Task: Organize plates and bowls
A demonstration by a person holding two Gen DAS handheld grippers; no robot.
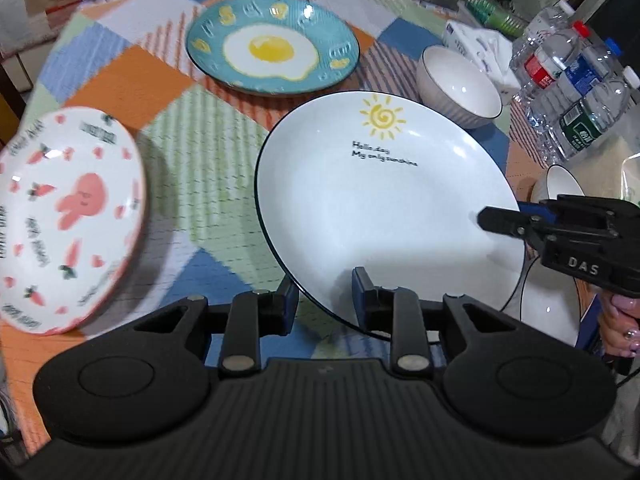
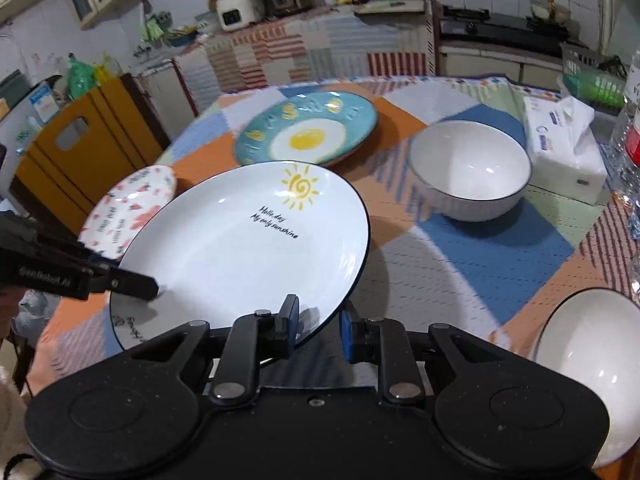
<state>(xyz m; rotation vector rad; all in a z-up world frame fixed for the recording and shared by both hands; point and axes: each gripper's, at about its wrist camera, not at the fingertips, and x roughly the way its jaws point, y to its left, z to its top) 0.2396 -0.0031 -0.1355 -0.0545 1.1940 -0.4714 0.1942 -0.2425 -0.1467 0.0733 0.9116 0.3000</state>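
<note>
Patchwork tablecloth point(image 2: 460, 264) in a cluttered kitchen, and both the left gripper point(image 1: 325, 296) and right gripper point(image 2: 319, 322) are clamped on opposite rims of the white plate point(image 2: 240, 240) reading "Hello day, My only sunshine", held tilted above the table. Only the right view shows the counter with appliances; the left one catches water bottles point(image 1: 576, 92) and "DAS" on the other gripper. The egg plate point(image 1: 272, 52), bunny plate point(image 1: 68, 220) and two empty white bowls point(image 2: 470, 172) sit around it.

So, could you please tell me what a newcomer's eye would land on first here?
Probably the white sun plate, tilted above the patchwork tablecloth with the left gripper and right gripper each clamping its rim. Behind it lies the teal fried-egg plate, with a pink rabbit plate at the left.
</note>
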